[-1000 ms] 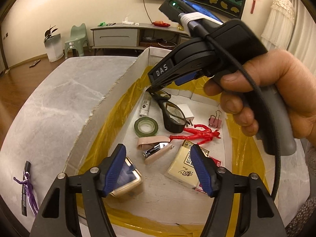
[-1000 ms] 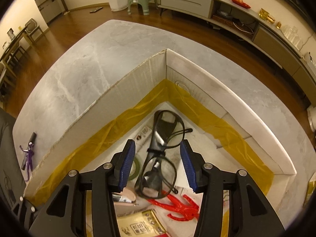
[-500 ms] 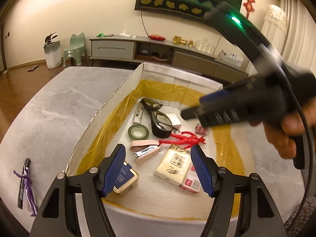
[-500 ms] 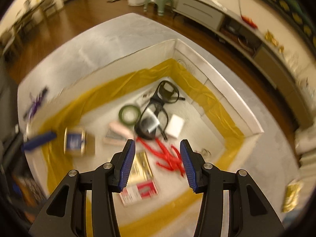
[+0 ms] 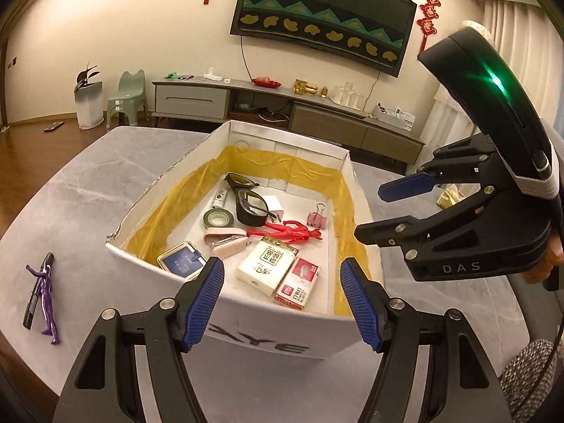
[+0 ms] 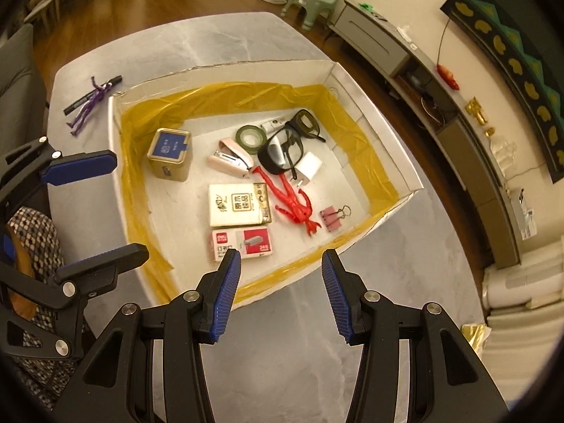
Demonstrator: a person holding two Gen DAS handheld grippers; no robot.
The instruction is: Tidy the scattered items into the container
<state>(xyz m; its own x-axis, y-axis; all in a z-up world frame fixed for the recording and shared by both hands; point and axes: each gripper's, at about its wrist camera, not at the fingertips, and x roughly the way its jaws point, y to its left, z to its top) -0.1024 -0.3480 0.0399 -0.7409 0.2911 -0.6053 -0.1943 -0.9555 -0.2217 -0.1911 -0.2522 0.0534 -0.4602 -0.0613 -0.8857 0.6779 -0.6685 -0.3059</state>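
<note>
Both the left gripper (image 5: pixel 282 298) and right gripper (image 6: pixel 282 294) hang spread and empty near the box (image 6: pixel 380 105). "DAS" marks the right gripper; only the left view shows "AYE" on the box front. The purple figure (image 5: pixel 46 303) lies outside, left of the box.

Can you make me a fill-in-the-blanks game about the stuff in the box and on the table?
1. The toy figure lying inside the box is coloured ____.
2. The toy figure left out on the table is coloured ____.
3. The glasses lie ____ the box.
4. The right gripper holds ____ between its fingers.

Missing words: red; purple; inside; nothing
</note>
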